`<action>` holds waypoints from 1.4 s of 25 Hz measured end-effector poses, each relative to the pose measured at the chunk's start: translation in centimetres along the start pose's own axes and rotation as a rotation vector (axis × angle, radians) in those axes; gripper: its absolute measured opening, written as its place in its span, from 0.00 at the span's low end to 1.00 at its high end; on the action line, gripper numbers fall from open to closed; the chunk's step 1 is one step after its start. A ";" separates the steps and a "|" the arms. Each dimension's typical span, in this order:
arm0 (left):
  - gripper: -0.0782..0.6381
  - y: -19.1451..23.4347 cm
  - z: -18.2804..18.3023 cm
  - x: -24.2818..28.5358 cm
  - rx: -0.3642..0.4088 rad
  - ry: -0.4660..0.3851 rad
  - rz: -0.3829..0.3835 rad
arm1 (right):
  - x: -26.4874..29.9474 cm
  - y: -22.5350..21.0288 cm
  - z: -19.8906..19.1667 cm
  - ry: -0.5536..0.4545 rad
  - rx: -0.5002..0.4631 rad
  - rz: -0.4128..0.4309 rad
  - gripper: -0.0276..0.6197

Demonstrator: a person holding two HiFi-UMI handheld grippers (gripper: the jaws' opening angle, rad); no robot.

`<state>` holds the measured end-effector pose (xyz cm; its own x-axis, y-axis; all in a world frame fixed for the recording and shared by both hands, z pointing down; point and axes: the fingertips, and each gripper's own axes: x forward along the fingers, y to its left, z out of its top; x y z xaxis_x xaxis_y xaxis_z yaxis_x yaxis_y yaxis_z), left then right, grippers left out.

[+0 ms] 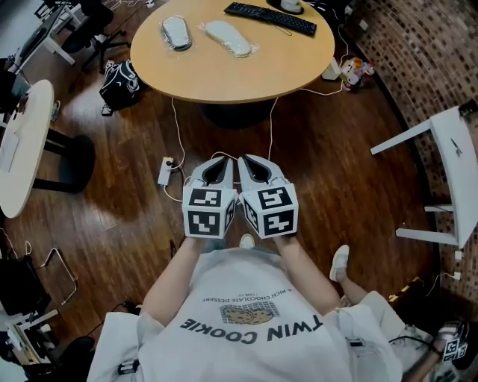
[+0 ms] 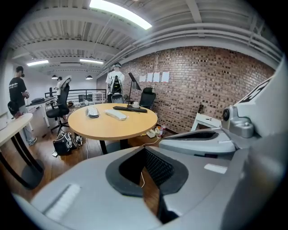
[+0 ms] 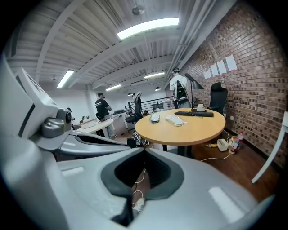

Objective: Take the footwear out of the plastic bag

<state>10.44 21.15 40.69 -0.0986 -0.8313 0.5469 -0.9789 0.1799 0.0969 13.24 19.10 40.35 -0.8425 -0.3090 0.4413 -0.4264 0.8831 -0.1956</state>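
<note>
Two pieces of footwear, each wrapped in a clear plastic bag, lie on the round wooden table (image 1: 224, 71): a grey one (image 1: 177, 33) on the left and a pale one (image 1: 228, 37) beside it. The left gripper view shows them at a distance, grey bagged piece (image 2: 92, 111) and pale bagged piece (image 2: 116, 115); so does the right gripper view, grey (image 3: 155, 118) and pale (image 3: 175, 120). My left gripper (image 1: 218, 163) and right gripper (image 1: 252, 162) are held side by side over the floor, short of the table. Both are shut and hold nothing, and they point toward the table.
A black keyboard (image 1: 270, 18) lies at the table's far edge. On the floor are a black bag (image 1: 119, 83), a white power strip (image 1: 164, 171) and cables. A white table (image 1: 22, 149) stands at left, white furniture (image 1: 455, 157) at right. People stand far behind (image 2: 18, 94).
</note>
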 end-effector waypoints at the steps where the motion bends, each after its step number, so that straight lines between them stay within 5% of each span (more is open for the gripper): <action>1: 0.12 0.7 0.4 0.7 0.003 0.001 -0.008 | 0.9 -0.3 0.4 0.000 0.002 -0.011 0.04; 21: 0.12 16.4 12.0 14.3 0.092 0.011 -0.265 | 20.1 -4.5 11.5 -0.001 0.095 -0.259 0.04; 35: 0.12 17.1 15.8 25.7 0.128 0.067 -0.326 | 26.2 -13.7 12.7 0.007 0.202 -0.279 0.05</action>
<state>-11.70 -5.47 43.26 0.2308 -0.7970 0.5582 -0.9718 -0.1605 0.1727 -7.18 -5.57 43.50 -0.6823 -0.5260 0.5078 -0.6973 0.6769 -0.2357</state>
